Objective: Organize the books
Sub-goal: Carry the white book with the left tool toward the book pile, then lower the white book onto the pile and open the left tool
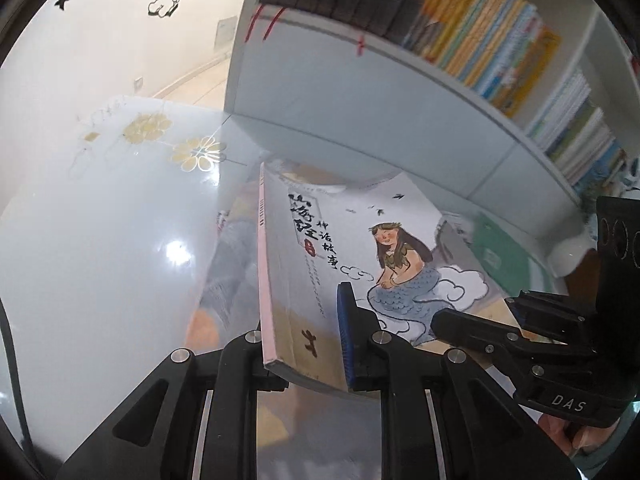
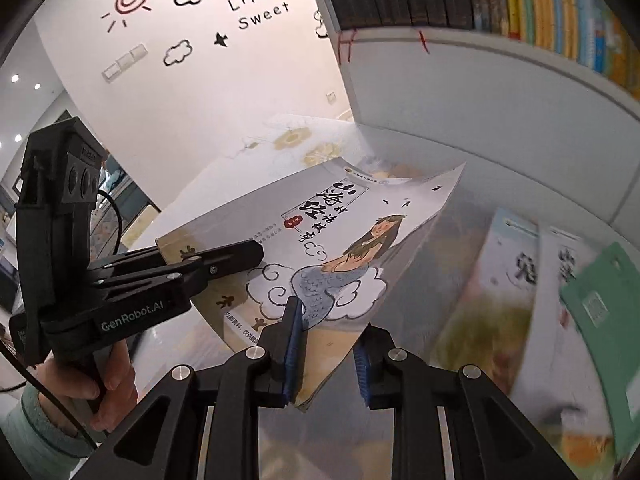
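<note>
Holding one mermaid-cover book between them above the glass table, both tongs are pinching it: the left gripper bites the bottom edge near the pink spine, and the right gripper clamps the bottom corner on the page side, its blue pads set either side of the cover. Ahead of both tongs stands the white bookshelf, its upper row already full. I judge the main risk to be the soft cover sagging or twisting if the two hands drift apart or turn unevenly, letting a thin edge slip out of one bite. To the right of the right tongs lie loose books on the table; I count about three, though blur makes that uncertain.
</note>
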The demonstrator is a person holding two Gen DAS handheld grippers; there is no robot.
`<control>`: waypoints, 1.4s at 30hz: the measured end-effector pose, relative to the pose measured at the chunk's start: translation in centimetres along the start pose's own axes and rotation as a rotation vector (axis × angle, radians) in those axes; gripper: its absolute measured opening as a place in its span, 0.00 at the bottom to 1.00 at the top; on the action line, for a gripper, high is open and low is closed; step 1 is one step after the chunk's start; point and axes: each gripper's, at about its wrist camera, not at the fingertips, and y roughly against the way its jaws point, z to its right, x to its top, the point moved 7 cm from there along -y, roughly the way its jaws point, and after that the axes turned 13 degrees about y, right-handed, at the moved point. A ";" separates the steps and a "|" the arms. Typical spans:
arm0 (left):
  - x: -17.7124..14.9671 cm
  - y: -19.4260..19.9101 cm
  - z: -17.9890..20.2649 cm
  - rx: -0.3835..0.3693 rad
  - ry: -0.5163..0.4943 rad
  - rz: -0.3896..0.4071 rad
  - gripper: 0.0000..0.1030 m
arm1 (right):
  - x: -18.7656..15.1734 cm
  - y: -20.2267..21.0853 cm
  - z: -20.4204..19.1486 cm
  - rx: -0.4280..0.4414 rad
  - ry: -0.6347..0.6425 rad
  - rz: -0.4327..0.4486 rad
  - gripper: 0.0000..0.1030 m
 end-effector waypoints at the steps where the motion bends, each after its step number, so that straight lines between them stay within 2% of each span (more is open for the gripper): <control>1: 0.2 -1.0 -0.4 0.010 0.002 -0.010 0.15 | 0.1 -0.7 0.4 -0.001 -0.004 -0.007 0.22; 4: 0.4 -2.5 -0.8 0.005 0.002 -0.015 0.15 | 0.2 -3.1 1.6 -0.001 -0.023 -0.036 0.23; 7: 0.2 -3.9 -1.3 0.014 0.007 -0.034 0.17 | 0.0 -4.4 2.0 -0.023 -0.029 -0.054 0.23; 12: -0.8 -5.4 -2.5 0.035 0.047 -0.069 0.20 | -1.0 -5.9 1.8 -0.008 -0.058 -0.093 0.24; 15: -1.2 -5.5 -2.8 0.044 0.061 -0.080 0.21 | -1.5 -7.1 1.5 -0.010 -0.065 -0.126 0.24; 18: -1.6 -5.3 -3.0 0.076 0.053 -0.076 0.26 | -1.8 -7.8 1.6 -0.006 -0.085 -0.147 0.28; 20: -1.7 -5.3 -3.2 0.092 0.058 -0.080 0.29 | -2.1 -7.8 1.7 -0.004 -0.097 -0.156 0.33; 22: -1.9 -5.2 -3.5 0.129 0.066 -0.088 0.36 | -2.3 -8.0 2.0 -0.010 -0.099 -0.176 0.47; 23: -2.0 -5.1 -3.7 0.155 0.064 -0.088 0.38 | -2.5 -7.9 2.0 -0.020 -0.096 -0.185 0.50; 24: -2.2 -4.9 -3.8 0.185 0.056 -0.086 0.40 | -2.7 -7.7 1.9 -0.031 -0.092 -0.190 0.52; 29: -4.1 -3.7 -2.5 0.259 -0.020 -0.088 0.50 | -4.5 -6.0 1.6 -0.049 -0.116 -0.208 0.53; 31: -5.2 -3.2 -1.4 0.266 -0.052 -0.092 0.54 | -5.8 -4.3 1.5 -0.044 -0.146 -0.200 0.53; 35: -7.5 -1.6 1.0 0.222 -0.062 -0.101 0.60 | -8.8 -0.7 1.4 -0.091 -0.174 -0.204 0.53; 39: -10.3 0.1 4.4 0.186 -0.119 -0.104 0.60 | -12.9 3.3 1.8 -0.146 -0.218 -0.222 0.54; 42: -12.7 1.0 7.6 0.132 -0.172 -0.126 0.60 | -16.0 5.7 2.3 -0.190 -0.266 -0.244 0.54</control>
